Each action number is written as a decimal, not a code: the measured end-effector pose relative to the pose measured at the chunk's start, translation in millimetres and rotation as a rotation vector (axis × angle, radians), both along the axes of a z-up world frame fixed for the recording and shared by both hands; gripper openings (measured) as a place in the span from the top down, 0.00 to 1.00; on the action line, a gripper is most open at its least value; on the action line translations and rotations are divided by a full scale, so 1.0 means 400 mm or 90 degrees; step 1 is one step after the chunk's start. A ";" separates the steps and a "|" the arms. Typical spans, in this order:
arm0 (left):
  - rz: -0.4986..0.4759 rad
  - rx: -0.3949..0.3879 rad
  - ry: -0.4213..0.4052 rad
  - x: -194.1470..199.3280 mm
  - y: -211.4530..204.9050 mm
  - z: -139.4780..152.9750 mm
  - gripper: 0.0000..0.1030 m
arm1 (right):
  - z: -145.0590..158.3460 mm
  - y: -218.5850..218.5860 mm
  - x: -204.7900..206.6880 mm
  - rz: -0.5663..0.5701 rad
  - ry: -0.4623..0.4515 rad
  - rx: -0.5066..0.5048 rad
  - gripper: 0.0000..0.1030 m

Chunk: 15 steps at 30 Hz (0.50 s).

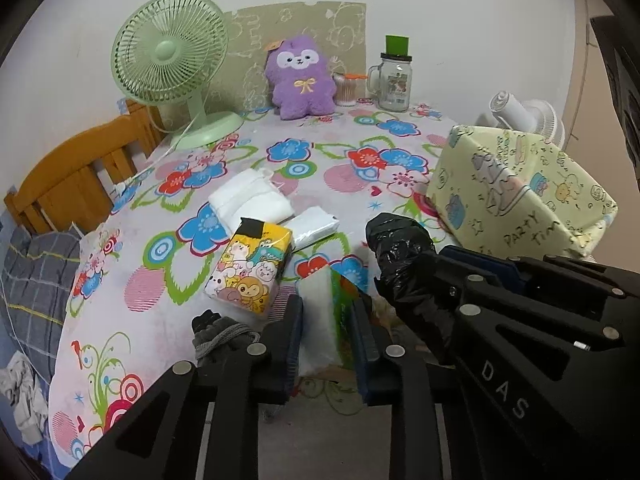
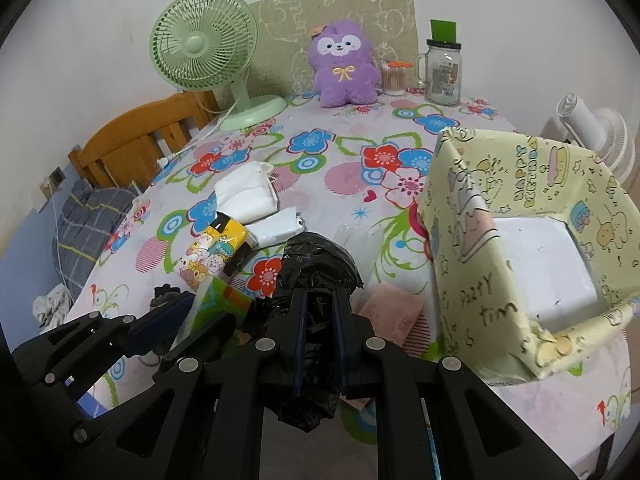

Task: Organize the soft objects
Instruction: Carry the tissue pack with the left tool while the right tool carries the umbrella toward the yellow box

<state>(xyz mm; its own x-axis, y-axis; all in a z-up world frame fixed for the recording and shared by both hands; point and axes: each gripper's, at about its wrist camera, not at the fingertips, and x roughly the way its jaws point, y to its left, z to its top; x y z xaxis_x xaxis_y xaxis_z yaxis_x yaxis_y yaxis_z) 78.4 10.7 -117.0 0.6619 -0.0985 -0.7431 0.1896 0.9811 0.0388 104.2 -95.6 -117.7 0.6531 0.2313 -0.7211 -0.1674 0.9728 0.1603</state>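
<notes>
The table (image 1: 248,168) under its flowered cloth carries everything, and I place the rest by the yellow party-print box (image 2: 520,240) standing open at its right side, white bottom showing. Far to the box's left, at the back of the table, stands the green desk fan (image 1: 170,56); between fan and box, against the wall, sits the purple plush toy (image 2: 344,64), with a glass mug jar (image 2: 442,76) just beside it on the box's side. Left of the box lies a folded white cloth (image 1: 250,200), a small white packet (image 1: 314,226) touching it, and nearer me the cartoon-printed tissue pack (image 1: 250,268). Just beside the box's near-left corner the right gripper (image 2: 320,308) is clamped on a crumpled black plastic bag (image 2: 316,268), which bulges out ahead of the fingers. Further left of the box, the left gripper (image 1: 326,316) squeezes a white-and-green tissue pack (image 1: 320,320) between its two fingers, close above the cloth.
</notes>
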 end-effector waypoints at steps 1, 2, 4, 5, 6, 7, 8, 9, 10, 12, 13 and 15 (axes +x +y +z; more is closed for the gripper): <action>-0.002 0.001 -0.003 -0.005 -0.004 0.004 0.80 | 0.004 -0.002 -0.005 -0.001 -0.003 0.000 0.85; -0.002 0.000 -0.006 -0.009 -0.006 0.008 0.81 | 0.007 -0.004 -0.009 -0.002 -0.005 0.000 0.85; 0.000 -0.002 -0.007 -0.012 -0.010 0.014 0.81 | 0.012 -0.007 -0.017 -0.002 -0.009 0.001 0.85; -0.004 0.000 -0.007 -0.014 -0.013 0.016 0.81 | 0.014 -0.008 -0.021 -0.002 -0.010 0.001 0.85; -0.006 0.001 -0.006 -0.014 -0.017 0.017 0.81 | 0.016 -0.010 -0.023 -0.002 -0.012 0.000 0.85; -0.006 0.001 -0.007 -0.016 -0.020 0.018 0.80 | 0.017 -0.012 -0.024 -0.004 -0.012 -0.002 0.85; -0.012 0.000 -0.004 -0.017 -0.026 0.018 0.80 | 0.017 -0.017 -0.026 -0.008 -0.013 -0.005 0.85; -0.016 -0.003 0.000 -0.017 -0.030 0.017 0.80 | 0.016 -0.021 -0.026 -0.011 -0.013 -0.007 0.85; -0.018 -0.011 0.007 -0.015 -0.033 0.015 0.78 | 0.015 -0.027 -0.027 -0.015 -0.012 -0.009 0.85; -0.020 -0.005 0.007 -0.013 -0.045 0.010 0.75 | 0.011 -0.037 -0.026 -0.020 -0.009 -0.013 0.85; -0.018 -0.002 0.004 -0.013 -0.050 0.009 0.70 | 0.008 -0.040 -0.025 -0.022 -0.007 -0.016 0.85; -0.019 -0.003 0.006 -0.009 -0.058 0.004 0.61 | 0.001 -0.044 -0.022 -0.023 -0.001 -0.019 0.85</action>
<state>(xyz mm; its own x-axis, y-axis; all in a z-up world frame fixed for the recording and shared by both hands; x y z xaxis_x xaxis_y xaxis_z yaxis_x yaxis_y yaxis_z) 75.0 -12.6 -115.4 0.6515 -0.1215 -0.7489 0.2185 0.9753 0.0319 95.2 -113.1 -117.3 0.6617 0.1864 -0.7262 -0.1327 0.9824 0.1312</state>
